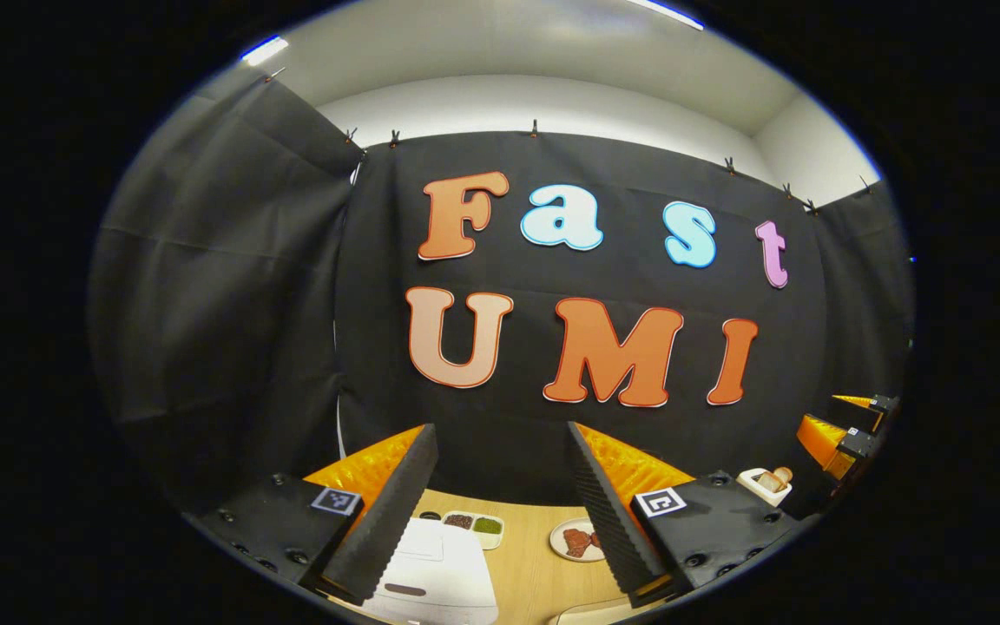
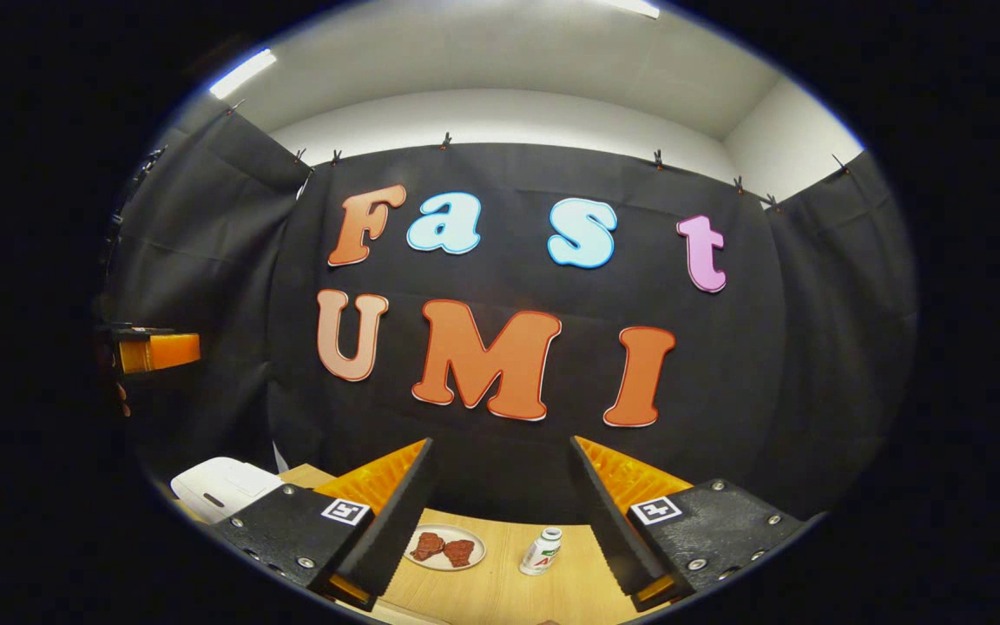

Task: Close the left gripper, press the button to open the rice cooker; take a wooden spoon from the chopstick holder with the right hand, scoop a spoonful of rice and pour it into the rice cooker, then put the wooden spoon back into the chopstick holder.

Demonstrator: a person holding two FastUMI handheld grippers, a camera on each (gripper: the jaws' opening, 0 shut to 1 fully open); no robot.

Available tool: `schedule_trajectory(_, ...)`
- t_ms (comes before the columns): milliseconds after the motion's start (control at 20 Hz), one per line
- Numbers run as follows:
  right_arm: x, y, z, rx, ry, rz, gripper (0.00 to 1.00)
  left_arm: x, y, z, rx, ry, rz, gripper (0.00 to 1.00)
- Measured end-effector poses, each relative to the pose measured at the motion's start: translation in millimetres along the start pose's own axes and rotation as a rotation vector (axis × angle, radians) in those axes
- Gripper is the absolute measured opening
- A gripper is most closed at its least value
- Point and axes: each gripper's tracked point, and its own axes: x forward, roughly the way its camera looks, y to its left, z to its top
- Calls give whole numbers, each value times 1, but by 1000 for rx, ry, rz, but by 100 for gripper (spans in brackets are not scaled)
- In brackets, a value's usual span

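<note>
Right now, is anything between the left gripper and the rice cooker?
Nothing visible: the left gripper hangs open above the closed white rice cooker, with only air between them. The condiment dish sits behind it.

Left tool (image 1: pixel 500 486), right tool (image 2: pixel 500 495): black screwed bodies, square tag markers, ribbed pads.

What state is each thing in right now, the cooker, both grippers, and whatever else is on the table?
Rice cooker: lid shut, button not yet pressed.
Left gripper: jaws open, holding nothing, above the cooker.
Right gripper: jaws open, holding nothing.
Small bottle: upright, cap on.
Plate: on the table, brown food on it.
Divided tray: behind the cooker, dark and green fillings.
</note>
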Motion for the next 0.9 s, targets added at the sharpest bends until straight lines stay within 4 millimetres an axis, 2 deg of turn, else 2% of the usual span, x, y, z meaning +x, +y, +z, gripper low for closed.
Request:
schedule_trajectory(150,1,-12,-6,-30,19,-38,93,5,-3,-9,18,7,-18,100)
schedule_trajectory(250,-7,-15,2,-37,-3,-51,94,5,3,-10,31,4,-14,100)
schedule_trajectory(350,-16,-26,6,-40,-19,-73,94,0,5,-11,38,1,-17,100)
schedule_trajectory(550,-36,-40,2,-24,-26,-106,94,-10,17,-33,46,45,11,98)
schedule_trajectory(650,-44,-43,-4,-18,-21,-111,94,-10,24,-52,40,96,24,64)
schedule_trajectory(700,-47,-46,-8,-17,-16,-121,94,-10,24,-65,27,136,9,39)
schedule_trajectory(750,-50,-49,-13,-14,-11,-125,94,-12,27,-77,14,172,12,28)
schedule_trajectory(800,-54,-51,-19,-15,-4,-132,94,-13,30,-89,0,210,3,4)
schedule_trajectory(850,-57,-54,-25,-17,3,-142,94,-4,36,-112,-15,249,23,11)
schedule_trajectory(900,-60,-58,-34,-17,20,-154,94,-10,35,-125,-41,326,3,4)
